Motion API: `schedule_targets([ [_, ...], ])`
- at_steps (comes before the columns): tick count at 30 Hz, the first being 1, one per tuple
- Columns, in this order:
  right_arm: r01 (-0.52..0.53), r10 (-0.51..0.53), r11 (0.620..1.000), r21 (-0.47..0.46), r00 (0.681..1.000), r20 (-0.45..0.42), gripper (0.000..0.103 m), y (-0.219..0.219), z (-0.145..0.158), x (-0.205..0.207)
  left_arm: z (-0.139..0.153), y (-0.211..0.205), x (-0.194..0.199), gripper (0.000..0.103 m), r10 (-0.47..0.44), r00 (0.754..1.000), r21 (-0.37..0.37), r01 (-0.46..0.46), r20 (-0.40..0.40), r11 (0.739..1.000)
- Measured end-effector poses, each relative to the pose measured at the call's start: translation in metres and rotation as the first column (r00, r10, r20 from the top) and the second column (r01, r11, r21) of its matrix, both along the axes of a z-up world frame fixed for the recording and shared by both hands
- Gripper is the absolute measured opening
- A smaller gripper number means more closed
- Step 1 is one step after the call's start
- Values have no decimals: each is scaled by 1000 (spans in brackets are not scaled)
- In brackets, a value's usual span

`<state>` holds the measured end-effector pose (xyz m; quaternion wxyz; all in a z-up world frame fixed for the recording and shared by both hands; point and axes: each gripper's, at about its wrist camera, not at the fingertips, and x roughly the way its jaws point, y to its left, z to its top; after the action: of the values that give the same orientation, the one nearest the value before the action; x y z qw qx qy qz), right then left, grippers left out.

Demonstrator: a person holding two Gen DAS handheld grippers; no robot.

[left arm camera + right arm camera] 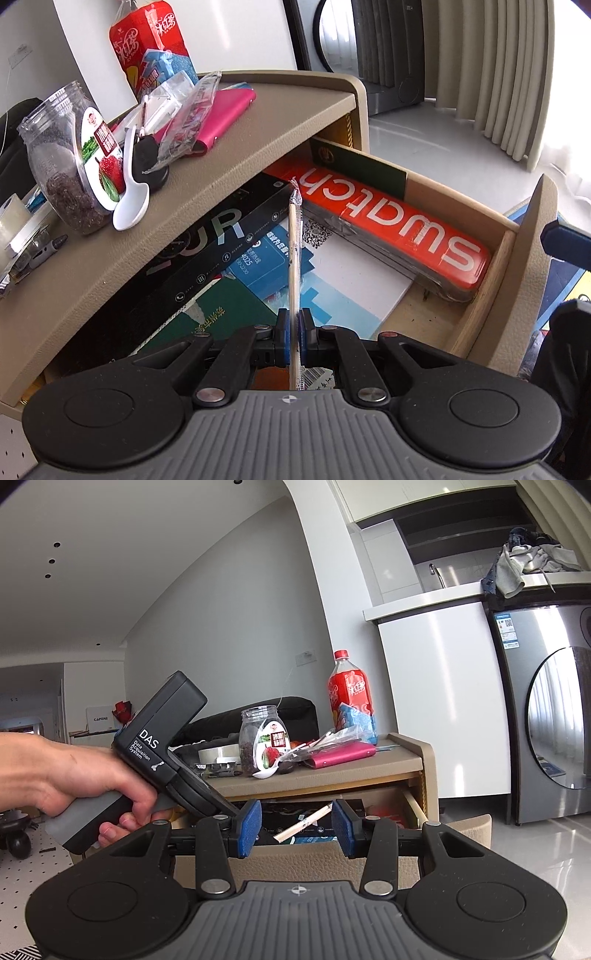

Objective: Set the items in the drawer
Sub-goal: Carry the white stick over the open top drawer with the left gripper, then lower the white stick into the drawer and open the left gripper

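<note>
One open drawer [436,317] under a beige surface [229,147], pulled out toward the cameras. One wrapped chopstick [294,266]: thin, pale wood, in a clear plastic sleeve crimped at the far tip, faint print along its side. It sits upright in the left wrist view, over the drawer's contents, its lower part pinched between the blue pads of the left gripper [294,341]. The fingers are closed tight on it, with only the stick's width between them.

In the drawer: one long red case [388,221] with white lettering along the far side, one black box [207,236] on the left, one green booklet [221,321], and blue-and-white papers [332,280] beneath the chopstick.

On the surface, counted: one clear jar [70,162] with dark contents and a strawberry label, one white spoon [130,199] leaning just beside it, one red bottle [151,44], one pink case [221,118], and crumpled clear wrappers [184,110] lying over it.

Right gripper [296,827]: fingers spread wide apart, nothing between them, in front of the drawer. Through the gap the chopstick [303,825] shows slanted over the drawer. One hand [77,779] grips the left device's handle at the left of that view. One washing machine [550,716] stands to the right.
</note>
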<state>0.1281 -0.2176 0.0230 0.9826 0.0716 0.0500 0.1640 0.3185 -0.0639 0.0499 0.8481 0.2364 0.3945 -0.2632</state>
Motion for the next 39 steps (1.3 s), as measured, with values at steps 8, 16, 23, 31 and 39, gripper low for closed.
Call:
schedule_targets([
  [8, -5, 5, 1000, -21, 1000, 5, 46, 3, -2, 0, -2, 1, 4, 6, -10, 1000, 5, 10, -29, 1000],
  [16, -14, 14, 999, -31, 1000, 6, 46, 5, -2, 0, -5, 3, 7, 6, 4, 999, 1, -4, -54, 1000],
  [23, -5, 6, 999, -33, 1000, 6, 46, 5, -2, 1, 0, 13, 8, 7, 51, 998, -63, -53, -42, 997],
  [31, 11, -11, 999, -42, 1000, -1, 46, 3, -4, 4, 1, 9, 6, 9, 41, 999, -47, -42, -34, 998],
  [39, 33, -33, 999, -40, 999, -3, 51, 0, -4, 7, 5, 15, 4, 21, 53, 998, -92, -55, -19, 994],
])
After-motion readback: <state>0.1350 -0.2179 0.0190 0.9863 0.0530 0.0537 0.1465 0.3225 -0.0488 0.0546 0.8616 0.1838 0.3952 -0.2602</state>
